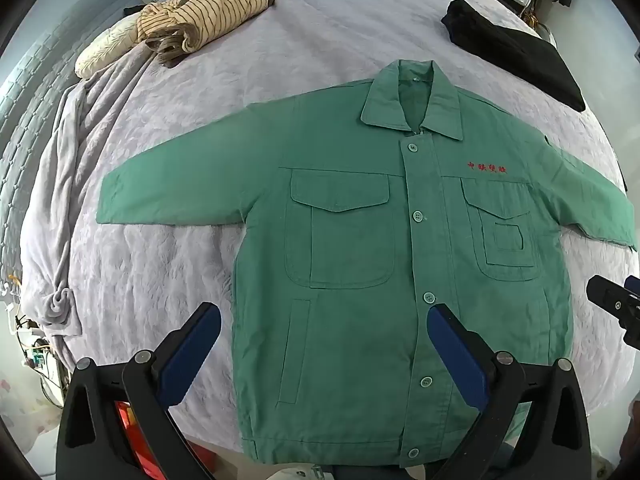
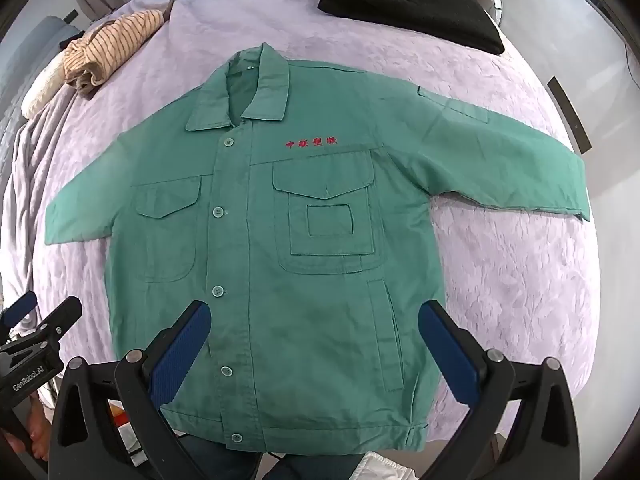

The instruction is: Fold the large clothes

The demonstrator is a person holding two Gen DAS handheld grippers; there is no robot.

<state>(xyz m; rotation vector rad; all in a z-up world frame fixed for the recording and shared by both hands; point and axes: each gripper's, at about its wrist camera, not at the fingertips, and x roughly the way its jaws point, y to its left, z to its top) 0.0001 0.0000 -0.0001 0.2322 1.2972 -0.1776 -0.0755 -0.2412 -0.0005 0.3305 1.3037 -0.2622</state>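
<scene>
Bed (image 1: 320, 40): lilac textured cover, fills both views and carries everything; a grey blanket (image 1: 68, 208) bunches along its left edge. Jacket (image 1: 360, 240): green, buttoned work jacket, lies face up and flat in the middle of the bed, collar away from the person, hem at the near edge, both sleeves spread out to the sides; red embroidery above one chest pocket. Step in hand, by judgement: the start of the fold, garment laid out, no fold yet made. Next move likely calls for each tool to take a sleeve or a side edge and bring it in over the chest, lifting only the one layer and keeping the front smooth. Black garment (image 1: 516, 52): folded, far right, well apart from the jacket. Striped garment (image 1: 200, 16): rumpled, far left, beside a cream pillow (image 1: 104, 52). Left tool (image 1: 324, 320): jaws wide apart, nothing between them, hanging above the jacket's lower left part. Right tool (image 2: 314, 316): jaws wide apart, empty, above the lower right part. Room: curtains and clutter at the far edge, indistinct.
</scene>
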